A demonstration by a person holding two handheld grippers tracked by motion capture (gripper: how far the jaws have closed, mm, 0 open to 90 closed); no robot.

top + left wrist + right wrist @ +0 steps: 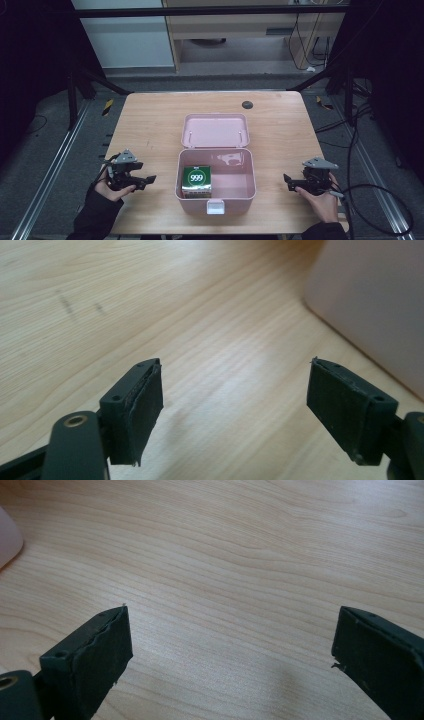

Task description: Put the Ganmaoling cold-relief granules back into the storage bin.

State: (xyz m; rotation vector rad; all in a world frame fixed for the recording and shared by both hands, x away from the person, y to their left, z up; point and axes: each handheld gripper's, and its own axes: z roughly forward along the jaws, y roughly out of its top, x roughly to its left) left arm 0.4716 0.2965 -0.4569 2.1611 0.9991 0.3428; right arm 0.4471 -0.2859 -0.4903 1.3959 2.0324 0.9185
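Note:
A pink box [245,192] with its lid [215,130] swung back stands in the middle of the wooden table [150,125]. Inside, at its left, lies a green packet marked 999 [196,180]. My left gripper [145,181] is held low over the table left of the box, open, nothing between its jaws; in the left gripper view [235,405] the pink box wall [370,300] is at upper right. My right gripper [289,182] is right of the box, open and empty; the right gripper view [230,650] shows bare wood and the box corner [9,537].
A small dark round disc [247,104] sits near the table's far edge. A white latch [215,206] hangs on the box's front. Cables [370,200] trail off the table's right side. Dark frame bars and floor surround the table.

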